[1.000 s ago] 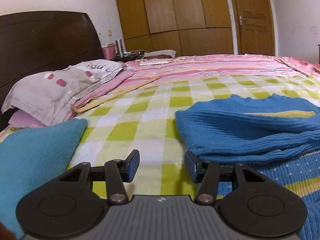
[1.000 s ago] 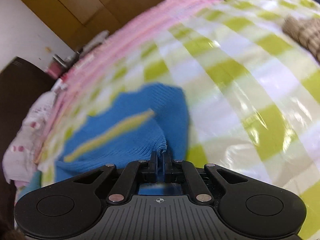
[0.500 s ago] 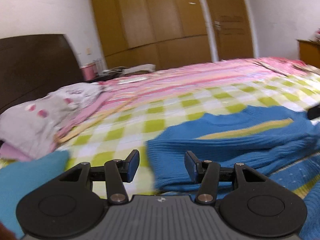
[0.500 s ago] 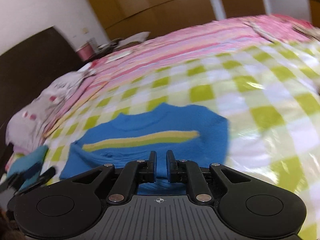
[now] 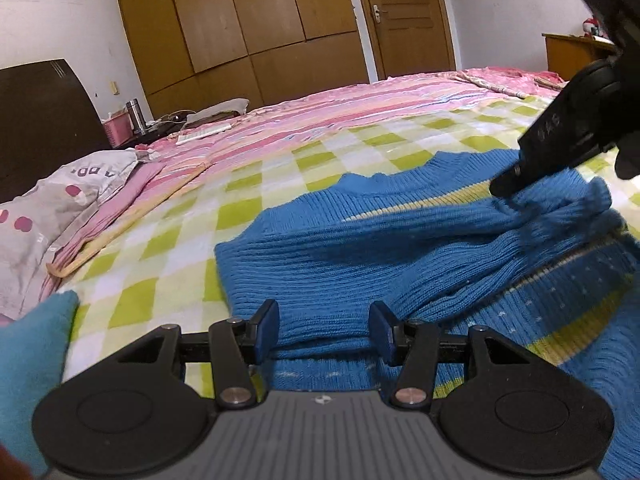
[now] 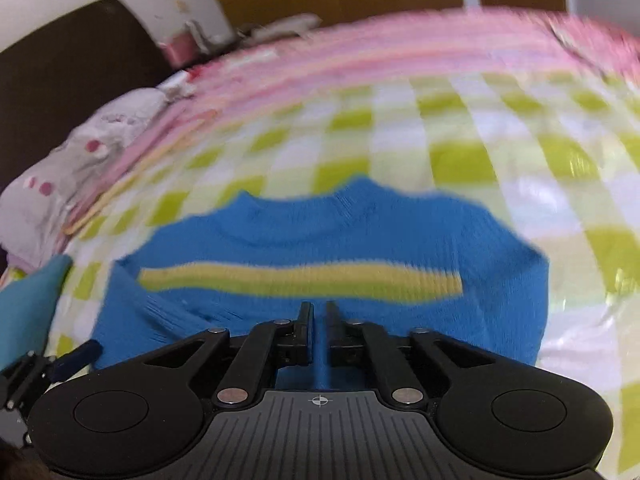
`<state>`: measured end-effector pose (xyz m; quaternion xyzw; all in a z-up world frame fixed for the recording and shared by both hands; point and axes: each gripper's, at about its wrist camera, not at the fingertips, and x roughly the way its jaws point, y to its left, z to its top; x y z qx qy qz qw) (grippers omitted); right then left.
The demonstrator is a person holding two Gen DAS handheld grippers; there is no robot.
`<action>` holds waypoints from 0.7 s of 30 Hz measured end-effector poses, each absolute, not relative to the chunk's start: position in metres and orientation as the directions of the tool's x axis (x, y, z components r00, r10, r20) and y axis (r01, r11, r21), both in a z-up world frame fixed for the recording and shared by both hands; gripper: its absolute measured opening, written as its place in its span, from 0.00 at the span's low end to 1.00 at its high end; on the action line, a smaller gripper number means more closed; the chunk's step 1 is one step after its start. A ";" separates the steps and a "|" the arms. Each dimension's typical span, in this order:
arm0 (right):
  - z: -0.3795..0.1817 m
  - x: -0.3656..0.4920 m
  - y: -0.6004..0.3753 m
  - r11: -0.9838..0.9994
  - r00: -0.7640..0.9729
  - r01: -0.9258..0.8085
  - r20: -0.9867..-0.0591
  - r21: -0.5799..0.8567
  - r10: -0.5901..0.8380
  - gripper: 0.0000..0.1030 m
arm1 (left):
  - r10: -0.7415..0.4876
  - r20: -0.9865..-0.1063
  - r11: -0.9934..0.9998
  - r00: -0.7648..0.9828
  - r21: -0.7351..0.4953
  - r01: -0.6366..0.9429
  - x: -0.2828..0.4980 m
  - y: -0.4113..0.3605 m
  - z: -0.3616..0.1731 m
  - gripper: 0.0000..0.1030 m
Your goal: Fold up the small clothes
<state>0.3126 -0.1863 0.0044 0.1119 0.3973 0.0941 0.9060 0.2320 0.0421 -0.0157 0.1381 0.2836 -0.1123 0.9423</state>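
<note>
right-wrist view motion-blurred, sweater hem cut off, teal cloth cropped

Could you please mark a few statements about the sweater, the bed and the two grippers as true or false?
1. The blue sweater has a yellow stripe across it. True.
2. The left gripper is clamped on the sweater. False: its fingers stand apart, holding nothing.
3. The right gripper is nearly closed, with blue knit between its fingers. True.
4. The sweater lies on a bare wooden floor. False: it lies on a green-checked bed cover.
5. A pillow lies near the dark headboard. True.
</note>
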 end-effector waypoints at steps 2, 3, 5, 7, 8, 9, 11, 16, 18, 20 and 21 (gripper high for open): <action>0.016 0.302 -0.178 0.953 0.686 -0.142 -0.668 0.267 0.289 0.13 | -0.157 -0.550 0.942 0.820 0.167 0.292 0.228 0.044 -0.008 0.54; 0.020 0.298 -0.175 0.941 0.682 -0.182 -0.652 0.287 0.331 0.13 | -0.166 -0.541 0.942 0.825 0.160 0.294 0.227 0.043 -0.005 0.54; 0.024 0.291 -0.166 0.920 0.665 -0.250 -0.637 0.303 0.390 0.13 | -0.185 -0.523 0.942 0.832 0.148 0.302 0.227 0.040 0.001 0.54; 0.022 0.290 -0.153 0.893 0.623 -0.323 -0.639 0.314 0.451 0.13 | -0.212 -0.515 0.936 0.831 0.137 0.323 0.229 0.034 0.003 0.54; 0.018 0.292 -0.147 0.892 0.604 -0.334 -0.658 0.304 0.450 0.13 | -0.218 -0.515 0.933 0.829 0.138 0.331 0.231 0.031 0.002 0.54; 0.013 0.296 -0.143 0.899 0.594 -0.334 -0.676 0.285 0.435 0.13 | -0.221 -0.519 0.930 0.826 0.143 0.339 0.233 0.027 -0.001 0.54; 0.002 0.307 -0.137 0.922 0.582 -0.291 -0.717 0.257 0.383 0.12 | -0.228 -0.544 0.924 0.807 0.140 0.356 0.238 0.023 -0.009 0.54; -0.011 0.332 -0.153 0.944 0.611 -0.144 -0.724 0.297 0.321 0.00 | -0.228 -0.584 0.919 0.779 0.135 0.371 0.239 0.023 -0.024 0.55; -0.010 0.332 -0.157 0.947 0.624 -0.120 -0.719 0.297 0.305 0.00 | -0.231 -0.587 0.917 0.776 0.134 0.375 0.239 0.024 -0.023 0.55; -0.005 0.326 -0.159 0.945 0.625 -0.124 -0.716 0.303 0.312 0.04 | -0.237 -0.588 0.919 0.773 0.123 0.375 0.238 0.026 -0.023 0.55; -0.001 0.320 -0.160 0.948 0.640 -0.133 -0.705 0.290 0.306 0.08 | -0.240 -0.587 0.919 0.773 0.120 0.376 0.237 0.028 -0.022 0.54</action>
